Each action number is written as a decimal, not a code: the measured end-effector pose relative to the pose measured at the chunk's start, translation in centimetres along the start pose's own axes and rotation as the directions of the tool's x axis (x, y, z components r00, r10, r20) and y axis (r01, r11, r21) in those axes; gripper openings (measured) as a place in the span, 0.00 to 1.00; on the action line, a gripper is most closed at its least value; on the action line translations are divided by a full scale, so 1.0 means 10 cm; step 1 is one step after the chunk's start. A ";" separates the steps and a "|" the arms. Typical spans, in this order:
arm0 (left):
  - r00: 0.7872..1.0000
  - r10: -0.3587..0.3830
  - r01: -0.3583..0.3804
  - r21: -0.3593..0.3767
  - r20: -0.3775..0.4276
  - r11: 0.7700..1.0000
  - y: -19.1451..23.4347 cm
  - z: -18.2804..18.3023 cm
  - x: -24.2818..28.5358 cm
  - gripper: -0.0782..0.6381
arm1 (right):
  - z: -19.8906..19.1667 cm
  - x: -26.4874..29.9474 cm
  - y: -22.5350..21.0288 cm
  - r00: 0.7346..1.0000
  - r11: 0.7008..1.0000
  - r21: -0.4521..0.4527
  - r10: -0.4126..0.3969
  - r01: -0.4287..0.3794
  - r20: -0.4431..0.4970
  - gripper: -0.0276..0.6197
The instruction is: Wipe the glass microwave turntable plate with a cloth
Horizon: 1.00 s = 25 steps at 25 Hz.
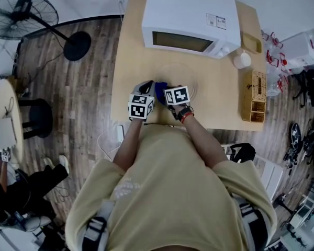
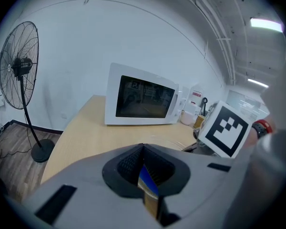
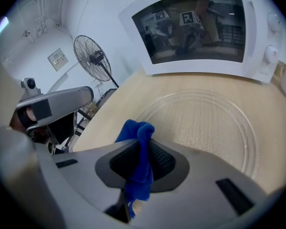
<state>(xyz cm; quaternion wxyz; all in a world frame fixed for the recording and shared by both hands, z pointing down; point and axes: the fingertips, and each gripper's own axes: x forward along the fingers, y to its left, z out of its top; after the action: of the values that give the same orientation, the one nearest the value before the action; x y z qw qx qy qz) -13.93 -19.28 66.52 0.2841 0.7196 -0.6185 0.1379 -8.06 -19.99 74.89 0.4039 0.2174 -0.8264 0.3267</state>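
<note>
Your right hand-held gripper (image 3: pixel 139 163) clamps the blue cloth (image 3: pixel 136 130) in a loose bunch; the left hand-held gripper (image 2: pixel 144 171) pinches a blue sliver, while the glass turntable plate (image 3: pixel 205 123) lies unheld on the table (image 3: pixel 114 104), so hard wiping may skid it

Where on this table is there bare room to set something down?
Bare tabletop runs left of the microwave and glass plate, to the table's left edge, and between plate and wicker basket. Crowded: front middle, with left gripper, right gripper and blue cloth.
</note>
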 end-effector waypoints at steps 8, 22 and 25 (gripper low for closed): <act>0.999 -0.046 0.046 0.000 -0.016 0.999 -0.17 -0.04 0.12 0.13 | -0.08 -0.13 -0.18 0.999 0.999 0.037 -0.036 0.036 0.014 0.15; 0.991 -0.117 0.120 0.042 -0.059 0.992 -0.43 -0.07 0.26 0.13 | -0.23 -0.37 -0.53 0.995 0.986 0.143 -0.092 0.085 0.045 0.15; 0.989 -0.134 0.137 0.053 -0.063 0.989 -0.52 -0.07 0.31 0.13 | -0.27 -0.42 -0.61 0.993 0.983 0.156 -0.108 0.099 0.049 0.15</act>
<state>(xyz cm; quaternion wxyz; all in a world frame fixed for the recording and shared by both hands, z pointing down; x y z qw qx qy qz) -8.22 -20.98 67.55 0.2902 0.7634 -0.5553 0.1570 -0.41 -21.89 74.94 0.3786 0.2996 -0.7977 0.3613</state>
